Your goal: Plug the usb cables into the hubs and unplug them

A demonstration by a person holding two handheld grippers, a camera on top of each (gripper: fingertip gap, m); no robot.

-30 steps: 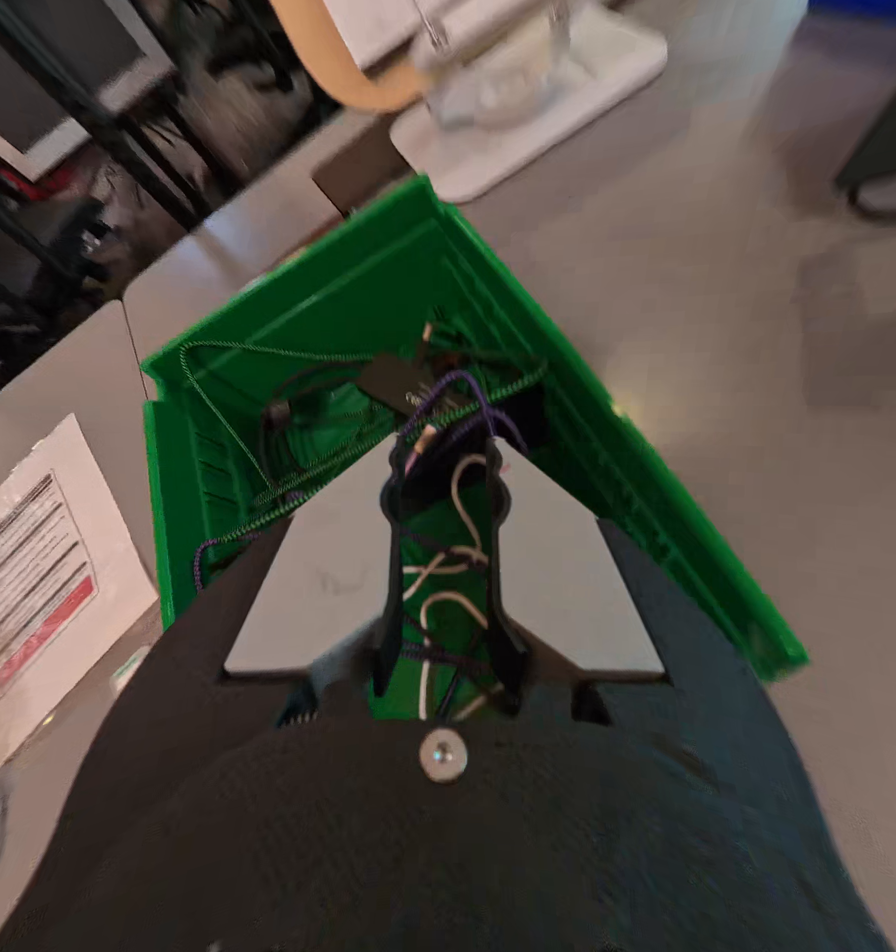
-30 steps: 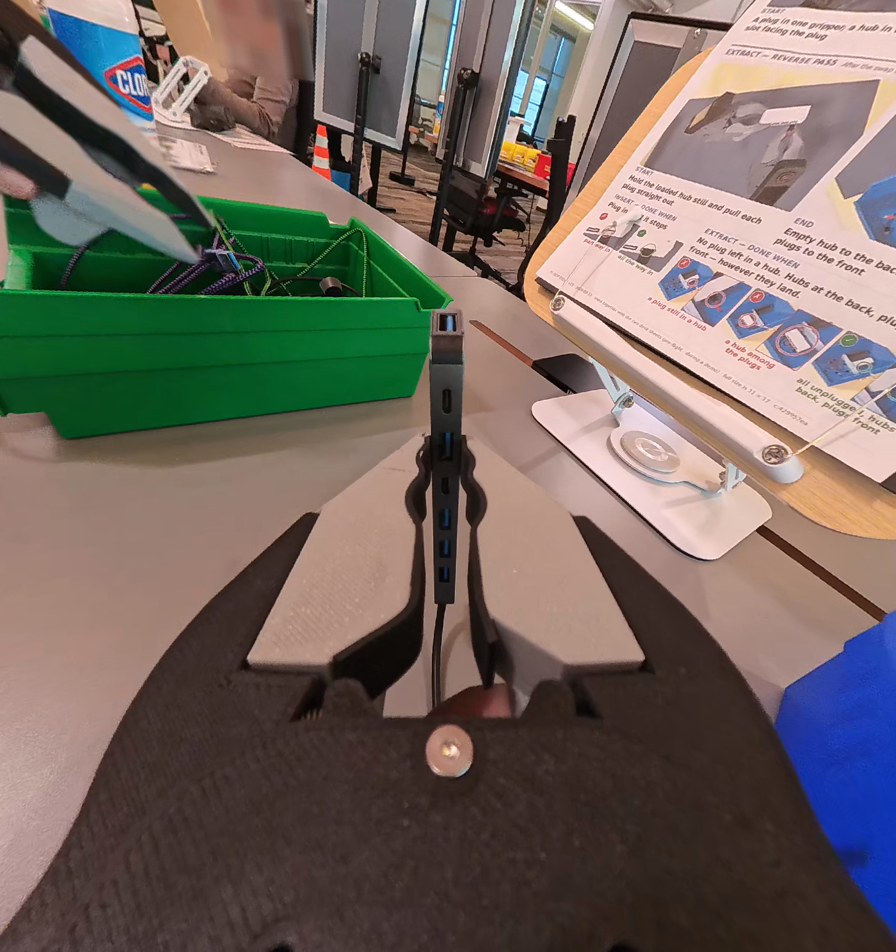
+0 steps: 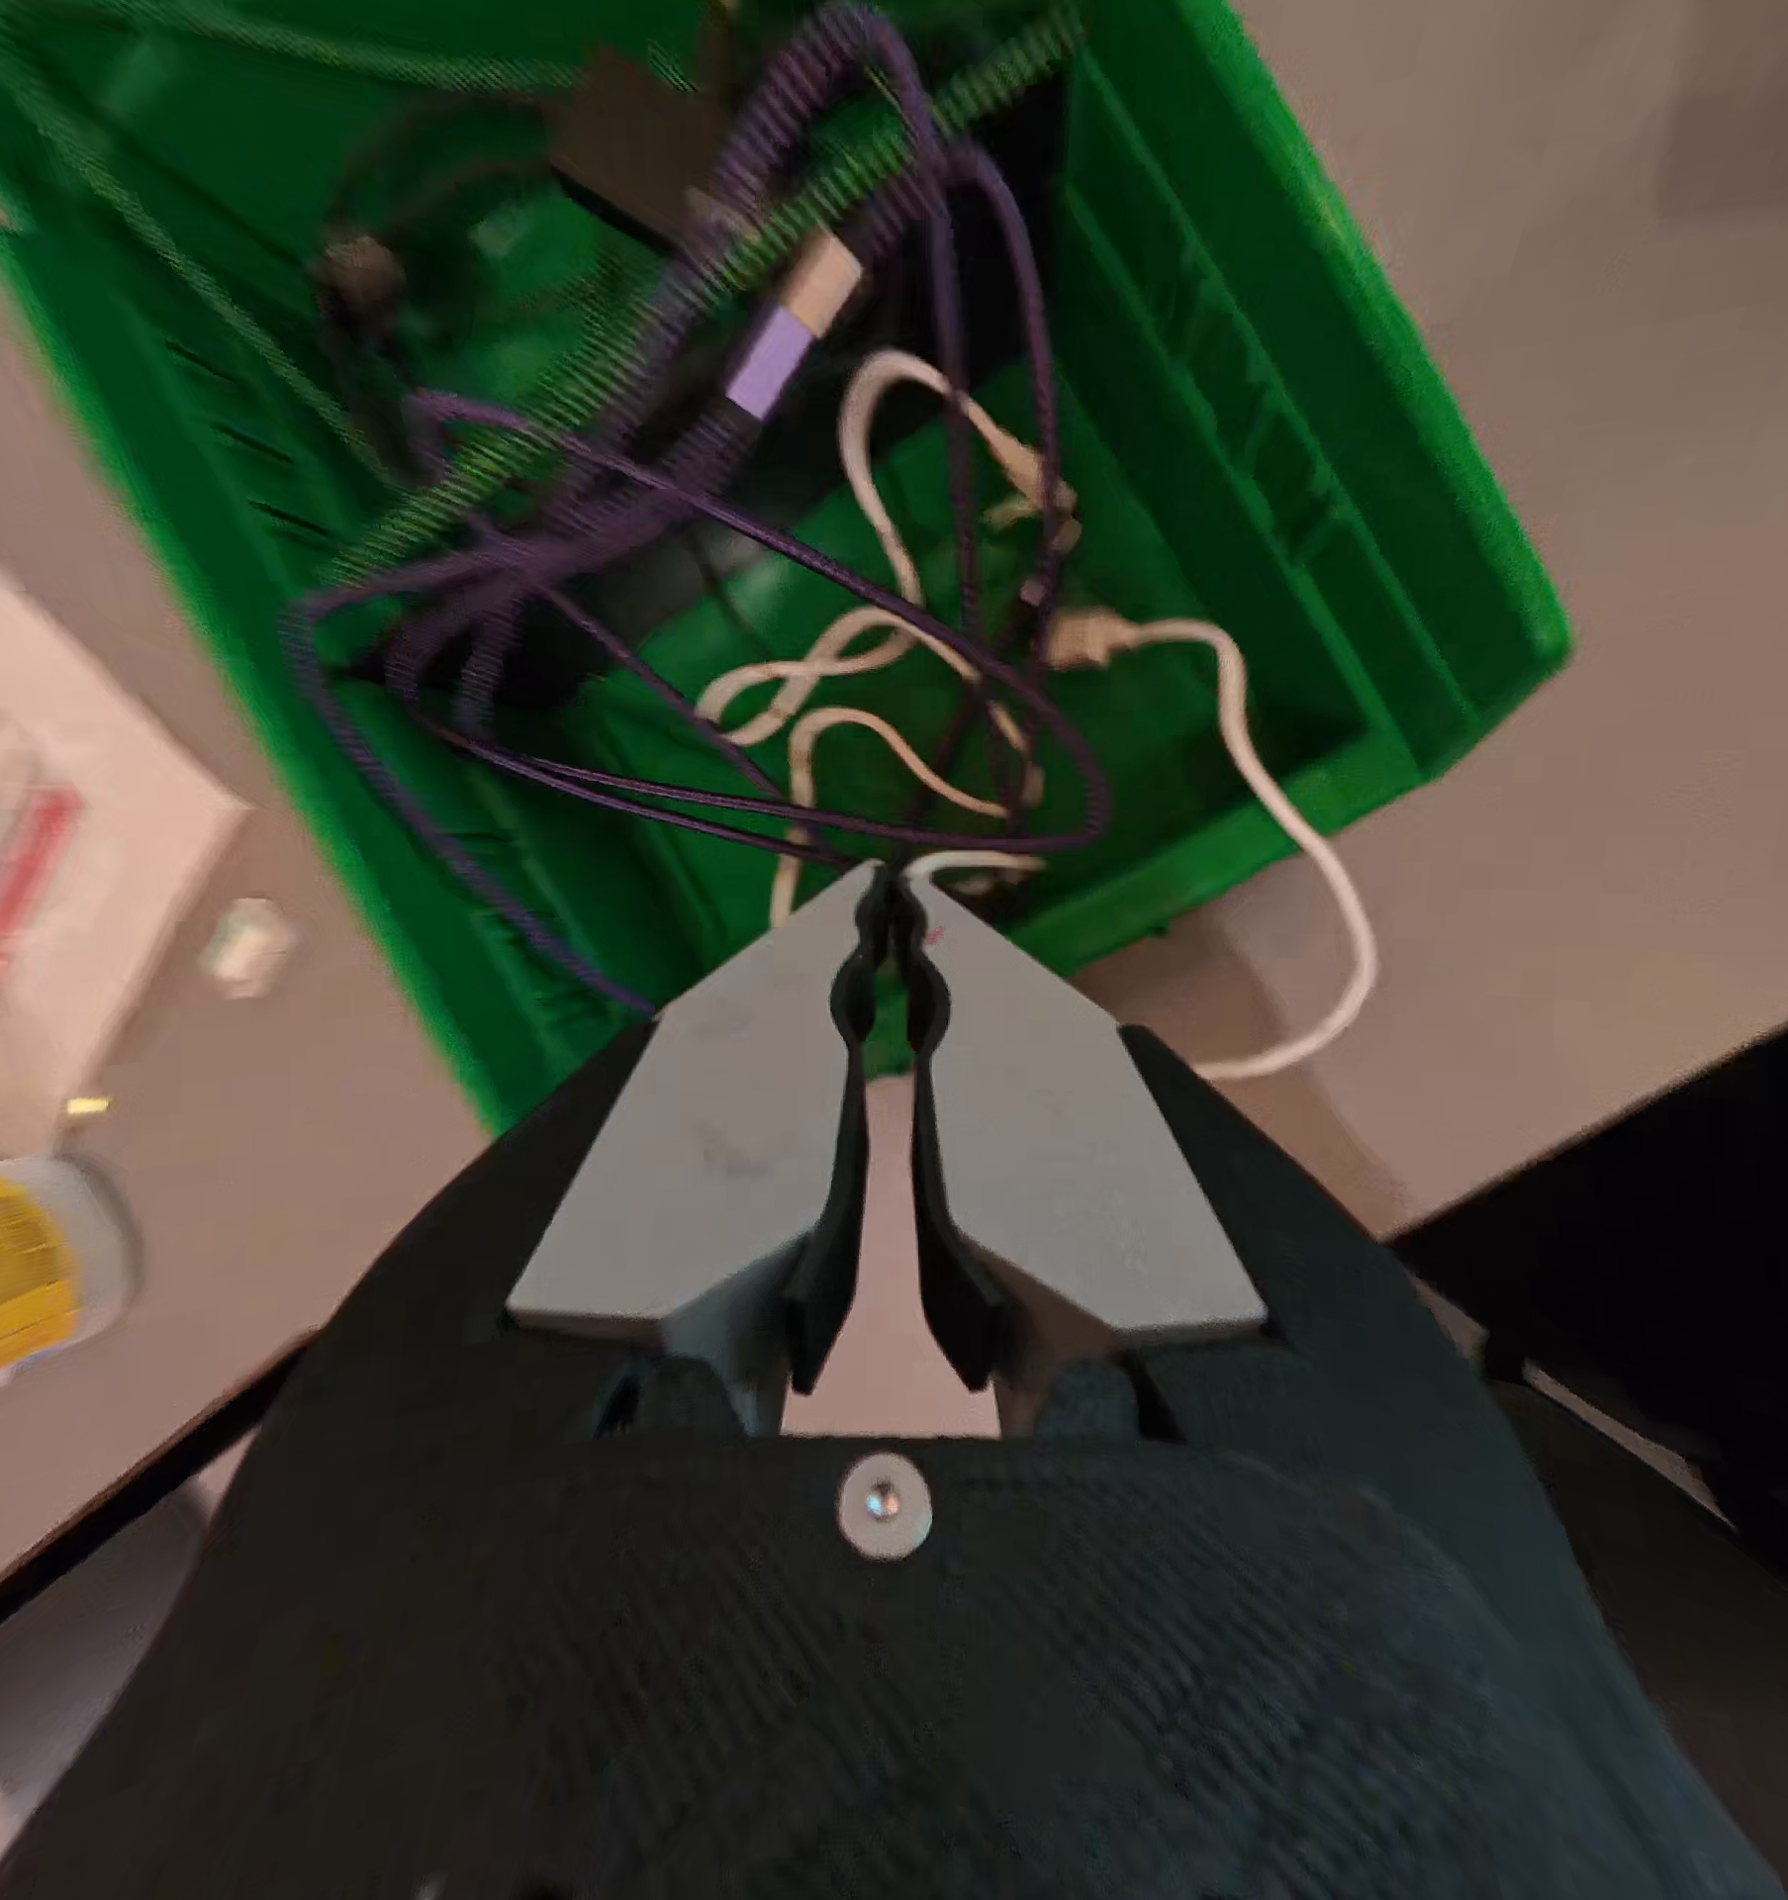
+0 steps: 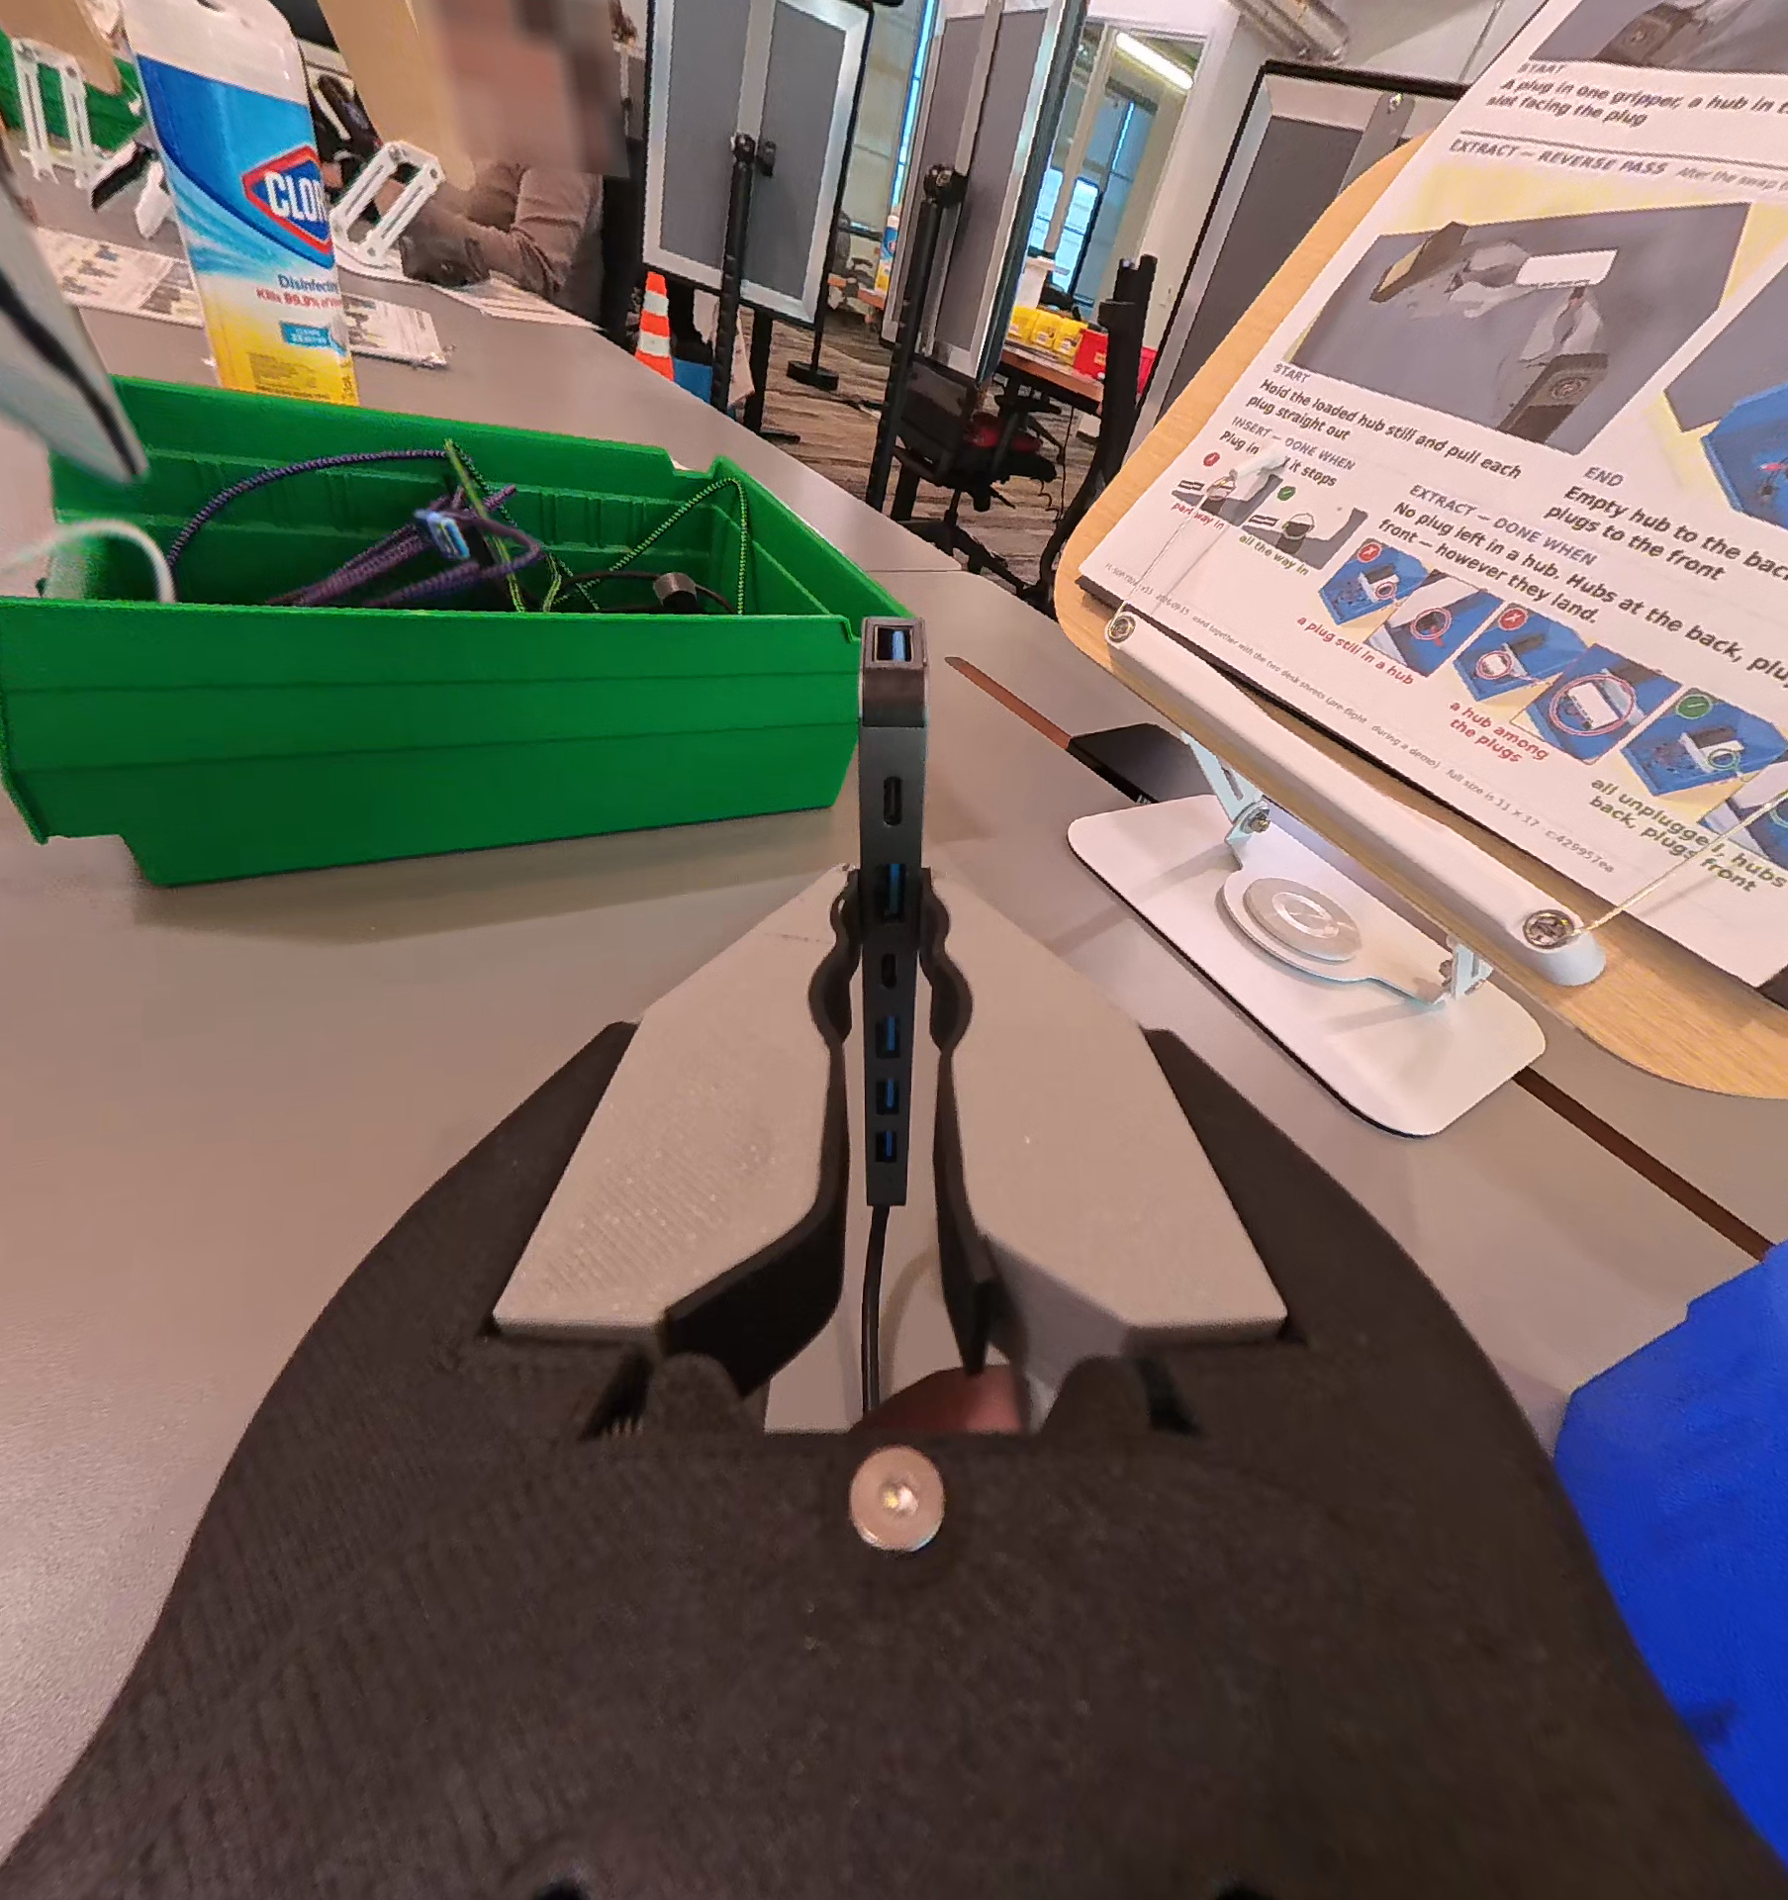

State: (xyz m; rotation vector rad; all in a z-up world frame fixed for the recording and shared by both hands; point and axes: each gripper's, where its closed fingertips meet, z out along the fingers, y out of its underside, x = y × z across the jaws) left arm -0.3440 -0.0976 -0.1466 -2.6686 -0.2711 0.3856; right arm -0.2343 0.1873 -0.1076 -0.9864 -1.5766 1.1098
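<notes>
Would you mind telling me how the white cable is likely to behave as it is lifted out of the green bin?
The white cable looks floppy: it loops loosely and droops over the green bin wall. It crosses the purple cables, so it may drag them along. The left hand-held gripper seems to pinch it at the tips, so it might slip.

Print on wipes canister and instruction sheet — not quoted.

Ahead of the jaws: bright green plastic bin holding purple braided cable, white cable, green-black braided cable; dark grey hub, blue ports.
</notes>
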